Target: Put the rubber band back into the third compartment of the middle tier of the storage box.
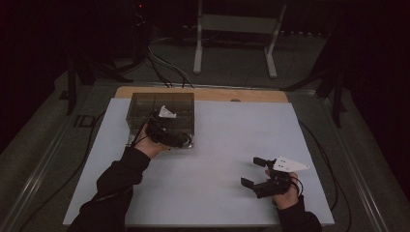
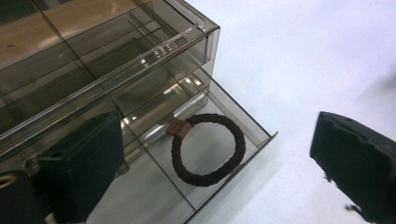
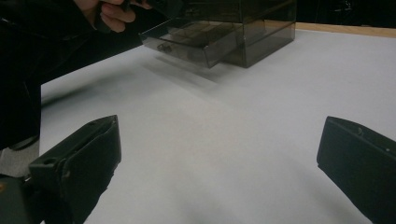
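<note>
Below the left hand-held gripper [image 2: 219, 172], a dark brown hair tie [image 2: 208, 150] lies flat on the floor of an open drawer [image 2: 243, 122]. The hair tie sits between the two black jaws as the left gripper view frames them, nearer the left jaw, and touches neither. A small tan tag on the ring points toward the organizer body. The jaws of this hand-held gripper stand wide apart and hold nothing. The drawer projects from the bottom of a smoked transparent organizer box [image 2: 116, 56], which carries divided compartments on top. In the high view, the left hand-held gripper [image 1: 167, 133] hangs over the front of the organizer box [image 1: 162, 104], near the far left part of the white table [image 1: 232, 145].

Well apart from it, the right hand-held gripper [image 1: 255, 171] sits near the front right of the table, jaws pointing left. Its jaws are spread wide with only bare table surface between them. Ahead of these jaws, in the right gripper view, the drawer [image 3: 187, 44] and the person's left hand [image 3: 116, 11] appear at a distance.
</note>
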### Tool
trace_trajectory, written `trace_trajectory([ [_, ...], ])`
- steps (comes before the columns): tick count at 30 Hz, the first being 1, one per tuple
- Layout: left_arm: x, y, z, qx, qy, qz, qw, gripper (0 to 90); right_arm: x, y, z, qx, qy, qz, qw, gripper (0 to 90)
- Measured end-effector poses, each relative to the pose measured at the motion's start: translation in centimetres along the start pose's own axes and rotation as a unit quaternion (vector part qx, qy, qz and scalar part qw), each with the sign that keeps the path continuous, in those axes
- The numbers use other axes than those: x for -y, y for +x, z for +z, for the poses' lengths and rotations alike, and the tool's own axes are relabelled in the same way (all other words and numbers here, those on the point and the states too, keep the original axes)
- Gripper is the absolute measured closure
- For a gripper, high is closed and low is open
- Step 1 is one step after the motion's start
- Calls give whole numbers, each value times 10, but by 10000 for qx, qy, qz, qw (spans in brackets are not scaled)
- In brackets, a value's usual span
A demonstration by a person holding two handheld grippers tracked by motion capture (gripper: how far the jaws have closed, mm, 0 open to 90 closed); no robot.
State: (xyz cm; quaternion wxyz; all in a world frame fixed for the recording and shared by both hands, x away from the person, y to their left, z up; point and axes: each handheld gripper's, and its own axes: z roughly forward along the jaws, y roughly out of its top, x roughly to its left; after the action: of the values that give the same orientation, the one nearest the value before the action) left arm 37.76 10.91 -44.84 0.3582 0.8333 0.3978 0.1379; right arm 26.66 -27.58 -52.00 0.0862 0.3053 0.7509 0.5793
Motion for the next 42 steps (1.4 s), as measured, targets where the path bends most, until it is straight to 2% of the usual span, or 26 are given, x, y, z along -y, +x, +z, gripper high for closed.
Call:
trace_trajectory([
  [1, 0, 0, -1, 132, -10, 18, 9999, 2, 0, 0, 0, -2, 3, 9, 10000, 0],
  [7, 1, -1, -3, 58, 77, 53, 9999, 1, 0, 0, 1, -15, 10, 3, 10000, 0],
  [11, 0, 0, -5, 149, 30, 72, 9999, 1, 0, 0, 1, -18, 6, -7, 10000, 0],
  [16, -1, 1, -9, 425, -80, 175, 9989, 1, 0, 0, 1, -26, 6, -13, 10000, 0],
  [19, 0, 1, -13, 682, -209, 228, 9972, 1, 0, -1, 1, -35, -3, 20, 10000, 0],
  [21, 0, 2, -15, 778, -215, 206, 9965, 1, 0, 0, 1, -31, 1, 8, 10000, 0],
  [23, 2, 1, -17, 715, -197, 241, 9970, 1, 0, -1, 2, -37, -3, 9, 10000, 0],
  [27, 6, 1, -23, 823, -121, 221, 9963, 2, 0, 0, 2, -41, -5, 4, 10000, 0],
  [29, 8, 1, -26, 768, -140, 281, 9966, 1, 0, -1, 2, -53, -3, 29, 10000, 0],
  [42, 25, 6, -49, 774, -484, 342, 9952, 2, -2, 0, 7, -91, 20, -8, 10000, 0],
])
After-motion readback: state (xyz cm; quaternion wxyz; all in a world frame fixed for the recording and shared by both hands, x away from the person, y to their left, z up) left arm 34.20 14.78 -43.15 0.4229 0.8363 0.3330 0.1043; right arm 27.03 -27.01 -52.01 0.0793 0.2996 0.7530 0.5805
